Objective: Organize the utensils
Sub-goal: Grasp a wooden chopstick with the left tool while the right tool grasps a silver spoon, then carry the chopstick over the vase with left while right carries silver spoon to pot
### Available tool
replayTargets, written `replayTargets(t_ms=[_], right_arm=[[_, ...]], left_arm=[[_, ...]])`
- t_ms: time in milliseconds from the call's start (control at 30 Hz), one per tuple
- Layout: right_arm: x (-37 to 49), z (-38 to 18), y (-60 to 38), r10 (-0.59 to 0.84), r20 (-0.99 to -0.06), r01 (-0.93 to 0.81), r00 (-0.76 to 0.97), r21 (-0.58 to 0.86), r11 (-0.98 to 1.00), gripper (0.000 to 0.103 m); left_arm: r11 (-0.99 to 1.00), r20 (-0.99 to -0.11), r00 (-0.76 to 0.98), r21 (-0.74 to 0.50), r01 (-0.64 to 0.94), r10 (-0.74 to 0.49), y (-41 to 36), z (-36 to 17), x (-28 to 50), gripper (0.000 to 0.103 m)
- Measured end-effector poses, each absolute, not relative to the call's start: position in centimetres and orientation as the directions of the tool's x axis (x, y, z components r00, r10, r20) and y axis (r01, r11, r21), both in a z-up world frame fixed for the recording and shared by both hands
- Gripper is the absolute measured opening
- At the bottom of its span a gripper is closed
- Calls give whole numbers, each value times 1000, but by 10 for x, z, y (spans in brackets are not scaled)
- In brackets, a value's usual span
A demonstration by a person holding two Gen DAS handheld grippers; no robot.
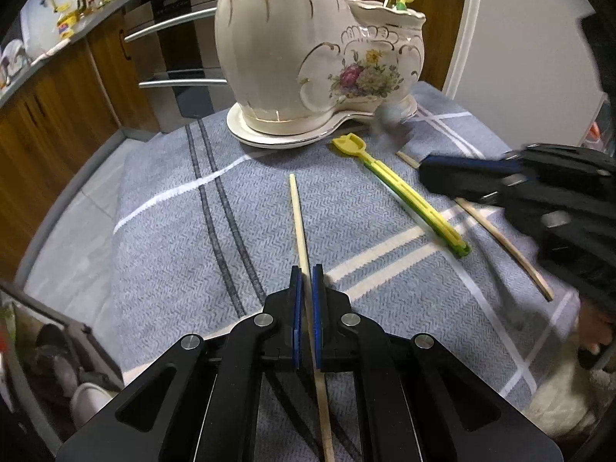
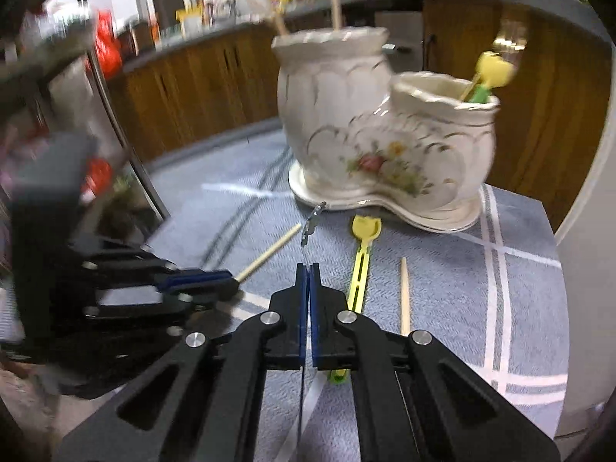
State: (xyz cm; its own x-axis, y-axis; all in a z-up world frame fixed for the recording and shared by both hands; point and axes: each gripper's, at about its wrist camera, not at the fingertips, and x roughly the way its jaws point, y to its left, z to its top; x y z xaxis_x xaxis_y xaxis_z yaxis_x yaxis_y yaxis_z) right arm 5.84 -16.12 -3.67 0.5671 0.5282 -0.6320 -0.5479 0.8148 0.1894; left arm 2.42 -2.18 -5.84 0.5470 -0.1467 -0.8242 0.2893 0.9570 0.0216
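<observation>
My left gripper (image 1: 307, 269) is shut on a pale wooden chopstick (image 1: 299, 215), whose tip points toward the ceramic boot-shaped utensil holder (image 1: 308, 50). My right gripper (image 2: 308, 267) is shut on a thin metal spoon (image 2: 312, 220), seen edge-on; in the left wrist view its blurred bowl (image 1: 390, 113) hangs near the holder's base. A yellow-green plastic spoon (image 1: 404, 192) and a second chopstick (image 1: 504, 238) lie on the blue cloth (image 1: 173, 231). The holder (image 2: 385, 134) has a yellow utensil (image 2: 489, 71) in its low compartment and sticks (image 2: 335, 11) in the tall one.
Wooden cabinets (image 1: 50, 115) and an oven with bar handles (image 1: 173, 23) stand behind the table. A white wall or appliance (image 1: 531, 38) rises at the right. A dish rack (image 1: 57, 358) sits below the left table edge. The left gripper (image 2: 200, 281) appears at the left of the right wrist view.
</observation>
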Motion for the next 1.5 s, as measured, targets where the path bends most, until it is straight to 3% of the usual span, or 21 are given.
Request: replayTargets(t_ms=[367,567,833,1200,1500], right_arm=[[56,7,-214,602,-372,-523,707,298,799,1],[64,19,-235,590,-326,-498,738,327,803,1],[79,35,-241,564,-268,-488,781,302,819,1],[131,63,-233,513,-126,-458,849,310,834,1],[161,66,-233,421,-17,-392,907,337,856,1]], left_arm=[[955,-837,529,27,296,-140,-21,-56,29,6],[956,-815,555,3,295,-169,-15,-52,25,5],[902,-754,602,29,431,-264,-22,-18,-12,5],[928,-477,812,-21,373,-337,-13,63,29,5],[961,-182,945,-93,259,-273,-24,113,96,5]])
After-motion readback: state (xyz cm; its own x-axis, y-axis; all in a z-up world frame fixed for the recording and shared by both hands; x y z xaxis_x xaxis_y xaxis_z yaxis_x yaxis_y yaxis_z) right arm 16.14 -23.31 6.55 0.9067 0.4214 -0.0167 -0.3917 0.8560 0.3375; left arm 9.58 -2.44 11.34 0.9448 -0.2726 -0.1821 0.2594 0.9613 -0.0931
